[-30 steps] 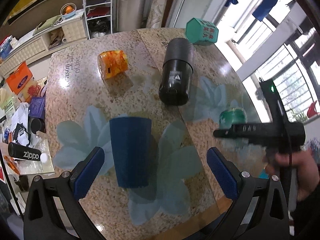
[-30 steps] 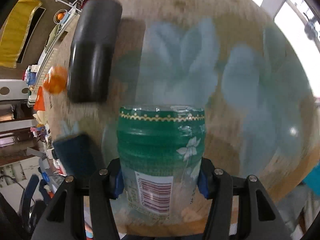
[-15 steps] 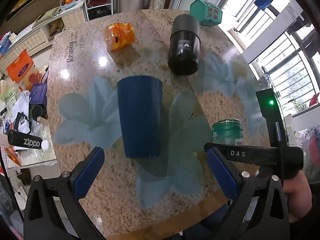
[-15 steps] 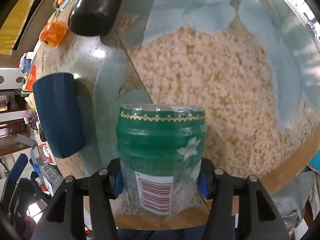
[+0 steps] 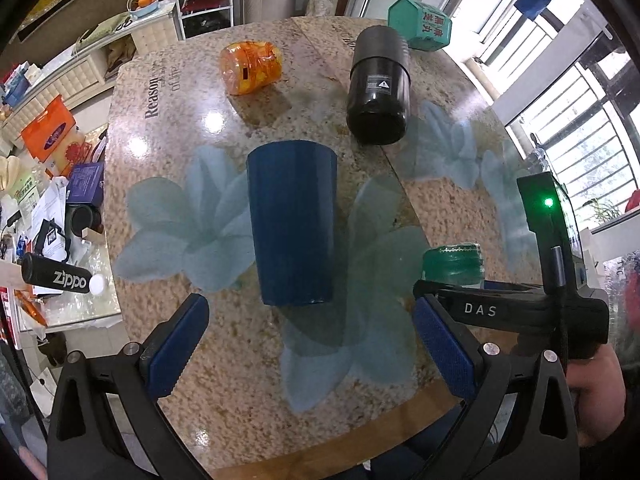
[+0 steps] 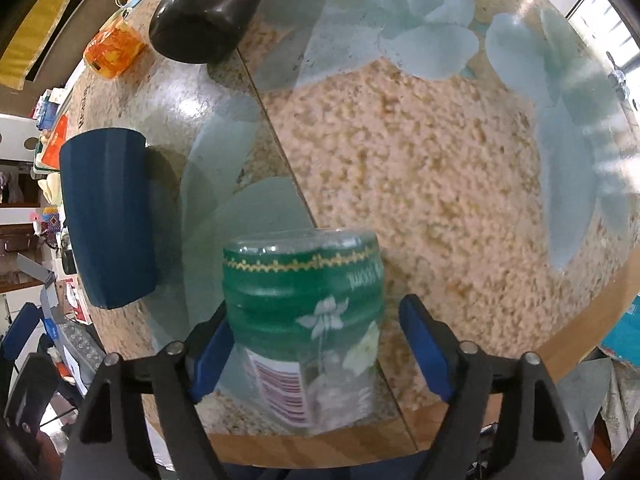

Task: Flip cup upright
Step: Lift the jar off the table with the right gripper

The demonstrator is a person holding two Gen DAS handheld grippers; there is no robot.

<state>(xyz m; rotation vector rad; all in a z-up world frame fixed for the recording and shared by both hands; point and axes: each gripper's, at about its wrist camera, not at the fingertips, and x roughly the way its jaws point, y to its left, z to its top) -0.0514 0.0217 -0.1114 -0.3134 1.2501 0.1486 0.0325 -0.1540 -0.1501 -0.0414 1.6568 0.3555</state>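
Cup [image 5: 292,226] of dark blue ribbed plastic lies on its side on the bench [image 5: 460,216], straight ahead of the left hand-held gripper [image 5: 308,344] and centred between its widely spread blue pads [image 5: 176,344], which touch nothing. Its narrower closed base points back toward that gripper and its wider mouth end points away; no opening shows from here. In the right wrist view the same cup [image 6: 106,216] sits well to the left of the right hand-held gripper [image 6: 316,344], apart from it.

The right hand-held gripper has a green-labelled clear plastic bottle [image 6: 308,320] between its jaws. The left pad [image 6: 210,354] lies against the bottle's side, while a gap shows between the right pad [image 6: 426,350] and the bottle, so the jaws look loosened rather than clamped. The bottle is blurred, and whether it rests on the bench cannot be told. From the left wrist camera its end [image 5: 452,262] shows above the right gripper's black body, just right of the cup.

Beyond the cup, a black cylindrical canister [image 5: 378,86] lies on its side, an orange plastic container [image 5: 250,66] lies further left, and a green hexagonal box [image 5: 420,24] sits at the far edge. Nothing lies between the left gripper and the cup.
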